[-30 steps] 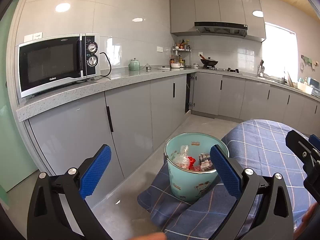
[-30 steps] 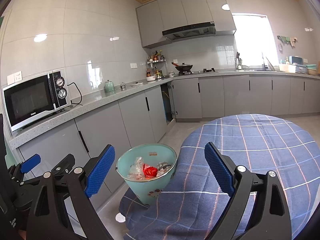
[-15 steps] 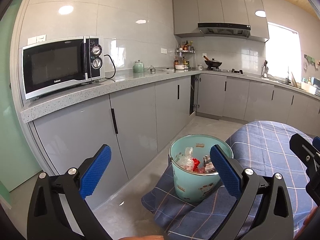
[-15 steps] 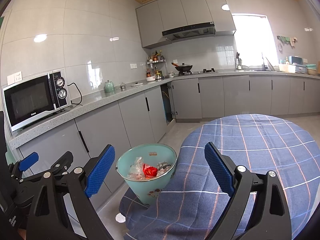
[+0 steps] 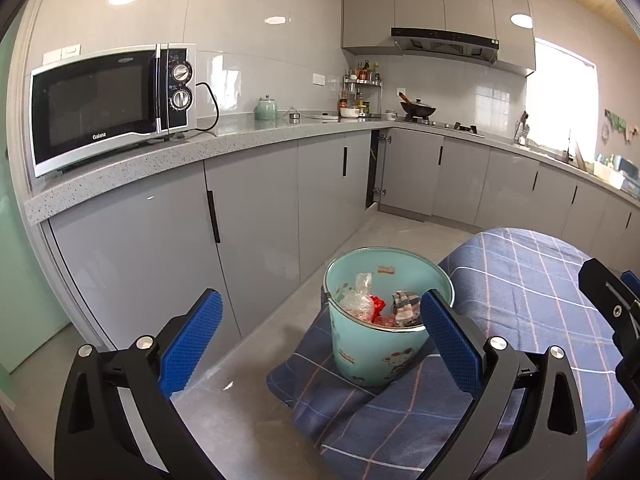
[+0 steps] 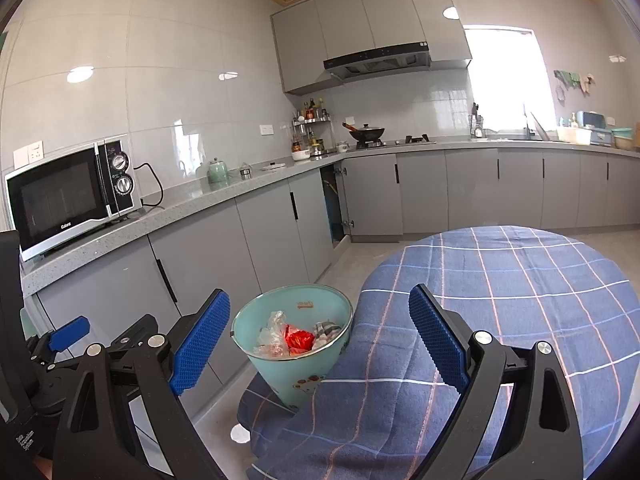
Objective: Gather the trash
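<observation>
Left gripper [image 5: 320, 344]: jaws wide apart, nothing held, hovering off the table edge. Ahead of the fingers and slightly right of centre: teal trash bucket [image 5: 376, 344], upright on the floor, open mouth up, base sitting on the drooping hem of the blue plaid tablecloth [image 5: 520, 300]. Right blue pad [image 5: 448, 344] overlapping the bucket rim in frame; touching or just in front, can't tell. Inside the bucket: clear plastic wrapper [image 5: 356, 300], red scrap [image 5: 376, 304], plaid rag [image 5: 404, 304]. No loose trash visible on floor or cloth, apart from a small white fleck [image 5: 228, 386] on the floor near the cabinets; could be litter, too small to tell. Right gripper [image 6: 320, 344]: also spread wide, empty, looking down at the same bucket [image 6: 296, 344], which sits below and between its pads, slightly left of centre, tablecloth [image 6: 500, 280] to the right. Left tool's blue pad [image 6: 68, 334] poking in at far left. Probably equal reach for both; left a touch nearer judging by bucket size in frame. Bucket axis vertical, so any drop straight down through the mouth; any lift via the rim. Versus a second ago: left view shifted, bucket now a bit more centred and microwave [image 5: 112, 108] higher and larger in frame; right view essentially unchanged. Jaw openings same in both.
</observation>
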### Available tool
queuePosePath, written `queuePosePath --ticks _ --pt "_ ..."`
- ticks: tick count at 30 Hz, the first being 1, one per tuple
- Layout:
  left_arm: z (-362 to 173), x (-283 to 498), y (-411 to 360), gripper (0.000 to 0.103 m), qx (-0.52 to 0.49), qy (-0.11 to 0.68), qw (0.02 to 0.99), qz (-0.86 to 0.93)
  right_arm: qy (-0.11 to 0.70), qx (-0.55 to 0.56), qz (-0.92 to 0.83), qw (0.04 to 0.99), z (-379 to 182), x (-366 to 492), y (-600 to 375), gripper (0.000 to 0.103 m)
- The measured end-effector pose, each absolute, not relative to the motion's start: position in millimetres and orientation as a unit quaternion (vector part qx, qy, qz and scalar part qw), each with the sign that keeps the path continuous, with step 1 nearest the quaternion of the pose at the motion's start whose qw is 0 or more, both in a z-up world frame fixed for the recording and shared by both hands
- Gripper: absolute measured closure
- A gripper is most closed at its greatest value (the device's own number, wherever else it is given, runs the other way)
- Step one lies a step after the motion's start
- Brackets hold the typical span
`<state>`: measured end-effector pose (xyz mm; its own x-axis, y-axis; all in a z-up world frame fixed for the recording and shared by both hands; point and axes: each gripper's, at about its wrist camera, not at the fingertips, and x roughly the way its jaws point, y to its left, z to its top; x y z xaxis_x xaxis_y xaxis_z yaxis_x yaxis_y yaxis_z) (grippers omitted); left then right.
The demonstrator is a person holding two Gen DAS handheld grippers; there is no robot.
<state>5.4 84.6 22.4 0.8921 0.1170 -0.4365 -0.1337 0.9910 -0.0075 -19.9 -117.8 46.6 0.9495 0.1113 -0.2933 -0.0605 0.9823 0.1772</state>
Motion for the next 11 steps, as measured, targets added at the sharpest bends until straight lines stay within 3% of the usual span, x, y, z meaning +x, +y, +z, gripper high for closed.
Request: queuePosePath --ticks 11 --pt "20.4 8.0 83.0 0.006 -0.010 0.227 0.971 0.075 0.175 0.100 0.021 0.979 38.3 -8.1 -126.6 0.013"
